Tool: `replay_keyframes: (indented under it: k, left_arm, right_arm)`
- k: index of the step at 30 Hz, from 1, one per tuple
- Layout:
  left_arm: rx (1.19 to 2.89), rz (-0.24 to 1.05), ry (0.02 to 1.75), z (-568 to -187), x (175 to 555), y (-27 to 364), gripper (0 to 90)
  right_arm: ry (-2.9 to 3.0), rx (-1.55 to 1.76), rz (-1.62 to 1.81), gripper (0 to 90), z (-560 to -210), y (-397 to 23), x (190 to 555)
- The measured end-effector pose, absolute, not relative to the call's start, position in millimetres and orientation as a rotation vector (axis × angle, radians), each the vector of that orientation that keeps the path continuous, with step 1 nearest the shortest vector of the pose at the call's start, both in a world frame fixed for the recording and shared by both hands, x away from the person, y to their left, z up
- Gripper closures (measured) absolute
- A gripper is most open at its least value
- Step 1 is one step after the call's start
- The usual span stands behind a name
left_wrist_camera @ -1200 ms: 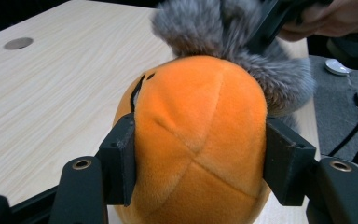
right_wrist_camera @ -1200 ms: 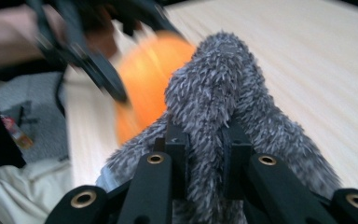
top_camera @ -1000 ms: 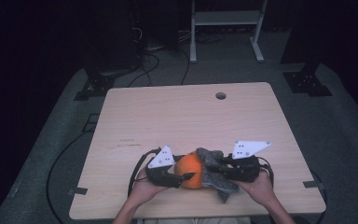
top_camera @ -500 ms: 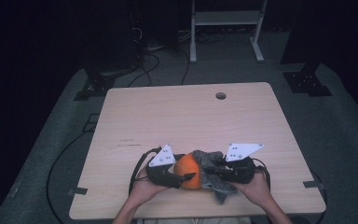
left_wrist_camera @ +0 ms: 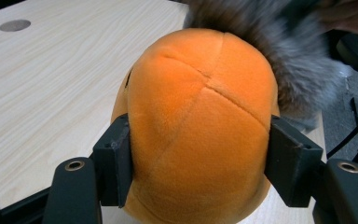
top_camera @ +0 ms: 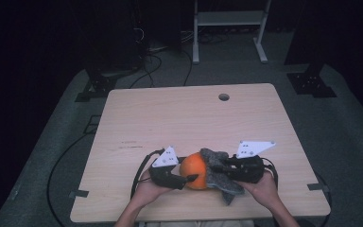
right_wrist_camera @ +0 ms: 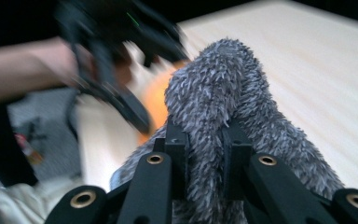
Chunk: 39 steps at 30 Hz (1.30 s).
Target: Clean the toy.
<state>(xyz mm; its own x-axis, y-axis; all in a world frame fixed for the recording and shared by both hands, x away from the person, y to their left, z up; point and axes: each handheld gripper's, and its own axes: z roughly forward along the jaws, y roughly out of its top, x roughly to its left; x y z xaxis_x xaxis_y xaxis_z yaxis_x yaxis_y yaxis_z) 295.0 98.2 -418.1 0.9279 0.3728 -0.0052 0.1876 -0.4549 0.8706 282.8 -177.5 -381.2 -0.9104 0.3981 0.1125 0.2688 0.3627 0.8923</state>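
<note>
- High view, lower middle of the frame: orange plush ball (top_camera: 194, 171) resting on the tabletop (top_camera: 170, 123) near its front edge, with grey furry fabric (top_camera: 212, 156) draped against its right side.
- Left hand-held gripper (top_camera: 191, 178) in from the left on the ball, right hand-held gripper (top_camera: 222, 166) in from the right on the fabric; hands close together, so little room for a long pull.
- Left gripper view: jaws just closed in, ball (left_wrist_camera: 200, 121) between them, pads (left_wrist_camera: 116, 163) pressed against its two sides around the widest part.
- Good seat for an anchor, judged from this: grip low and centred, seams undistorted. Better not to squeeze harder, since soft stuffing can squirt out forward.
- Fabric (left_wrist_camera: 284, 60) in the upper right of that frame, touching the ball's far side.
- Right gripper view: jaws narrow and clamped on a thick fold of the fabric (right_wrist_camera: 223, 84), fur bulging above the pads at centre frame; ball (right_wrist_camera: 156, 98) and the other gripper (right_wrist_camera: 112, 56) blurred in the upper left.
- Whether the fabric is sewn to the ball or merely wrapped on it: cannot tell.
- Advice for the step: hold the ball steady against the tabletop, draw the fabric away slowly along the right gripper's own line, watch for fur slipping through the pads.
</note>
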Motion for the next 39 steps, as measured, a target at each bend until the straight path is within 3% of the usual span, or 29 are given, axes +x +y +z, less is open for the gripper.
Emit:
replay_keyframes:
  k: [8,14,19,26,28,30,33,36,38,39]
  left_arm:
    - [2.049,0.234,0.42,-412.2,294.0,105.3,35.8]
    - [2.04,0.241,0.44,-409.6,293.3,104.8,35.8]
    - [2.042,0.237,0.454,-411.4,292.4,104.9,34.7]
    - [2.049,0.237,0.456,-408.5,291.4,100.1,33.6]
    - [2.06,0.227,0.429,-409.1,289.9,99.3,30.7]
    - [2.038,0.142,0.396,-410.1,291.4,101.2,21.1]
    - [2.01,0.181,0.371,-413.4,293.6,103.2,11.3]
    - [2.05,0.204,0.401,-420.4,297.5,95.1,7.2]
    - [2.059,0.249,0.395,-425.7,296.1,92.3,8.9]
    - [2.042,0.268,0.397,-426.6,294.9,93.6,17.7]
  right_arm:
    - [2.522,0.664,1.467,76.1,-397.1,-180.0,290.0]
    - [2.493,0.58,1.469,75.9,-385.2,-169.6,279.8]
    - [2.528,0.674,1.48,75.9,-401.7,-176.7,292.0]
    - [2.494,0.577,1.493,75.9,-385.3,-168.1,279.6]
    - [2.505,0.61,1.506,75.9,-393.5,-171.2,285.4]
    - [2.509,0.644,1.504,75.9,-396.9,-175.6,288.2]
    - [2.493,0.671,1.492,75.8,-397.8,-182.1,289.9]
    - [2.486,0.676,1.496,75.8,-398.1,-182.3,291.0]
    - [2.488,0.67,1.489,75.8,-397.5,-180.2,290.7]
    - [2.491,0.667,1.487,75.9,-397.5,-179.3,290.3]
